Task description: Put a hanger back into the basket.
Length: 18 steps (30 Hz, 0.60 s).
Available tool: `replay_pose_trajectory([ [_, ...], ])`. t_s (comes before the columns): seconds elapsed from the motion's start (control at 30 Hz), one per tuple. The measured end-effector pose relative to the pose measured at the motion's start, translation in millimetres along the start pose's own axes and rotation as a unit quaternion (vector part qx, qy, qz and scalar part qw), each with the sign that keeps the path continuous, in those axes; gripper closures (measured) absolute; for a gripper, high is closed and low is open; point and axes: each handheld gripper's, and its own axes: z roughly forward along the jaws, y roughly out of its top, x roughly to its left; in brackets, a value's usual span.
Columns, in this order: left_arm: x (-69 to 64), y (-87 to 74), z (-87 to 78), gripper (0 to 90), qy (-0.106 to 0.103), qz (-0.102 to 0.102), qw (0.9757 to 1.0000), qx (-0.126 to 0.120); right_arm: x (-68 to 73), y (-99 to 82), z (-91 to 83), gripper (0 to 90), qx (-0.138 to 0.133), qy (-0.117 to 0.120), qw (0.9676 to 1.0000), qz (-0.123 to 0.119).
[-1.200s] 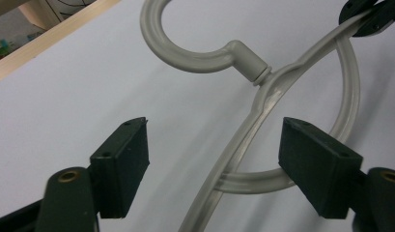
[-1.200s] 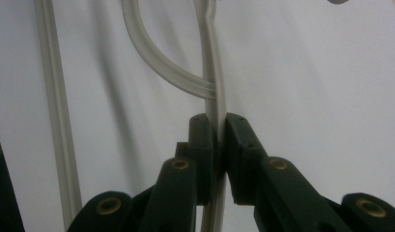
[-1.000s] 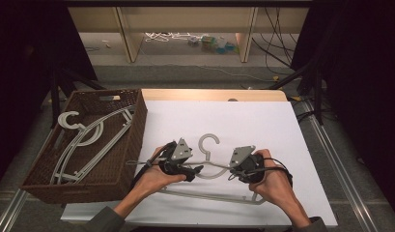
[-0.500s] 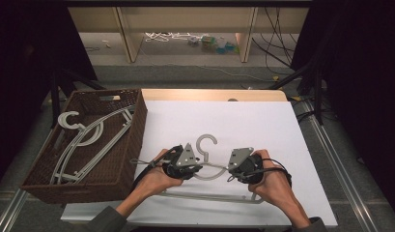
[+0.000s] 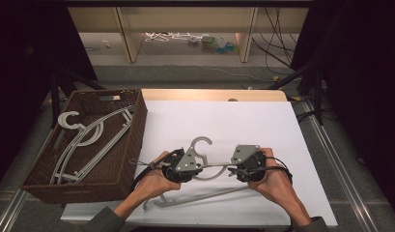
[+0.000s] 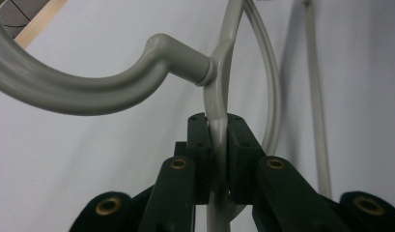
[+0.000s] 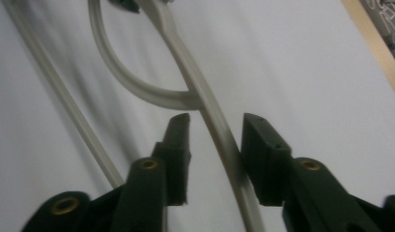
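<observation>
Hanger [image 5: 204, 166] lies crosswise, hook pointing away; left tongs [image 6: 218, 145] clamp it, right tongs [image 7: 214, 140] just opening

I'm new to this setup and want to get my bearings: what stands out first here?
A grey hanger lies on the white table, held between two hands. The left gripper is clamped on its arm below the hook; the right gripper has just been opening around it. A brown basket of hangers sits left.
</observation>
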Motion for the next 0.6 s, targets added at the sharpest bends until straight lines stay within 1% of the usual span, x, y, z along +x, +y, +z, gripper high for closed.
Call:
replay_pose_trajectory([
  [0.07,2.0,1.1,-4.3,82.1,0.002,-0.004,1.0000,-0.003,-1.0,0.8,-3.0,57.1,-0.010,-0.004,0.9997,0.019],
  [0.1,3.1,1.4,-6.2,82.1,0.004,-0.007,1.0000,-0.004,-1.9,1.0,-4.2,52.7,-0.020,-0.012,0.9994,0.024],
  [0.13,5.6,1.3,-9.1,82.1,0.001,-0.018,0.9998,-0.008,-2.4,1.3,-6.0,49.2,-0.024,-0.013,0.9991,0.032],
  [0.17,7.7,0.7,-11.6,82.1,0.004,-0.024,0.9996,-0.009,-3.0,1.2,-8.0,44.5,-0.037,-0.021,0.9980,0.047],
  [0.2,9.4,0.0,-13.7,82.1,0.003,-0.034,0.9993,-0.011,-3.2,1.5,-10.1,41.0,-0.047,-0.027,0.9965,0.063],
  [0.23,11.1,-1.1,-15.5,82.1,0.005,-0.042,0.9990,-0.013,-4.0,1.2,-12.3,38.5,-0.062,-0.034,0.9947,0.075],
  [0.3,14.9,-3.7,-19.5,82.1,0.005,-0.057,0.9982,-0.016,-5.7,1.1,-17.8,36.4,-0.094,-0.043,0.9900,0.097],
  [0.33,17.3,-5.3,-21.4,82.1,0.005,-0.067,0.9976,-0.017,-6.3,0.8,-20.6,35.1,-0.108,-0.047,0.9869,0.110],
  [0.37,18.8,-6.4,-22.4,82.1,0.004,-0.076,0.9969,-0.021,-7.0,0.4,-22.9,32.7,-0.119,-0.048,0.9843,0.121],
  [0.4,22.2,-8.5,-24.2,82.1,0.005,-0.083,0.9963,-0.022,-7.9,0.3,-23.6,31.5,-0.129,-0.046,0.9824,0.126],
  [0.43,24.6,-10.0,-25.8,82.1,0.008,-0.090,0.9957,-0.021,-7.6,-0.3,-25.7,30.7,-0.141,-0.046,0.9786,0.143],
  [0.47,27.5,-11.9,-27.1,82.1,0.012,-0.100,0.9946,-0.024,-8.1,-1.5,-26.7,30.0,-0.154,-0.055,0.9747,0.152],
  [0.5,29.5,-12.9,-28.4,82.1,0.013,-0.102,0.9944,-0.023,-8.2,-2.8,-27.7,29.2,-0.165,-0.053,0.9708,0.166],
  [0.53,31.7,-14.1,-29.6,82.1,0.014,-0.108,0.9937,-0.025,-8.2,-3.7,-28.0,28.3,-0.170,-0.052,0.9688,0.172],
  [0.57,34.3,-15.4,-31.6,82.1,0.018,-0.110,0.9935,-0.024,-7.3,-4.6,-27.8,28.0,-0.179,-0.052,0.9652,0.183],
  [0.6,34.3,-16.0,-31.7,82.1,0.018,-0.122,0.9919,-0.031,-7.6,-6.6,-28.4,27.9,-0.191,-0.059,0.9624,0.183],
])
